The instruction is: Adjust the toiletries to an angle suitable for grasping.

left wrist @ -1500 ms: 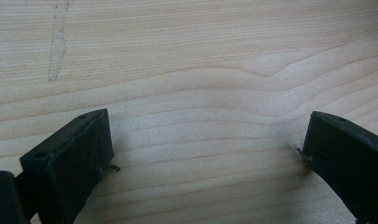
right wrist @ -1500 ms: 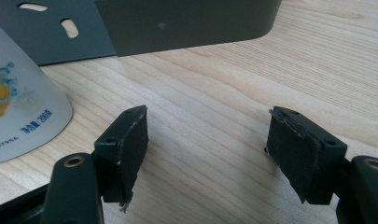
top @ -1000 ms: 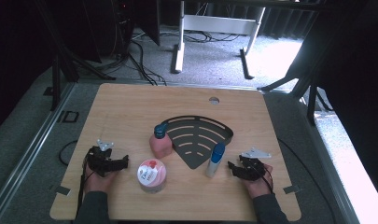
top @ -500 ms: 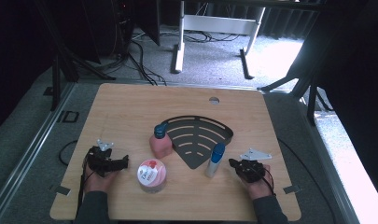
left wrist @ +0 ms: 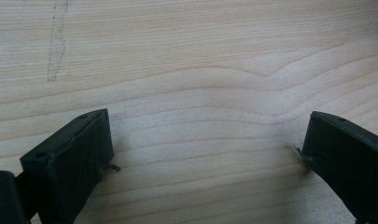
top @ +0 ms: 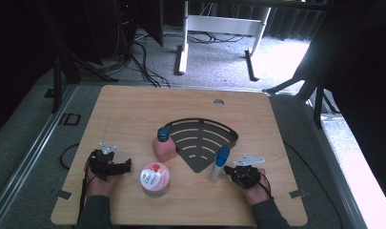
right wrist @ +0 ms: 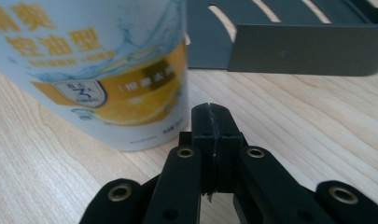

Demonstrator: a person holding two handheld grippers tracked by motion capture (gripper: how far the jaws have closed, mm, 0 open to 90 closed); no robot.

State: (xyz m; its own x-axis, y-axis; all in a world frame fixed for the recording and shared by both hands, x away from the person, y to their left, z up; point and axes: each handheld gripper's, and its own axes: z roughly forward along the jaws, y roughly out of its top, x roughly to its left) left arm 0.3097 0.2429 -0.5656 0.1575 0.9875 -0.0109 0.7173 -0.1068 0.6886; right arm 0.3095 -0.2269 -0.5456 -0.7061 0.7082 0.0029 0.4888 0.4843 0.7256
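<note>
My right gripper (right wrist: 213,122) sits low on the table (top: 133,114), jaws pressed together on nothing. The white bottle (right wrist: 102,70) with the blue cap stands just beside its tip, upright, at the near edge of the dark slotted rack (top: 202,140). My left gripper (left wrist: 205,149) rests over bare wood, jaws wide apart. The pink jar (top: 155,178) lies between the grippers; the pink bottle (top: 164,145) stands beyond it, against the rack.
</note>
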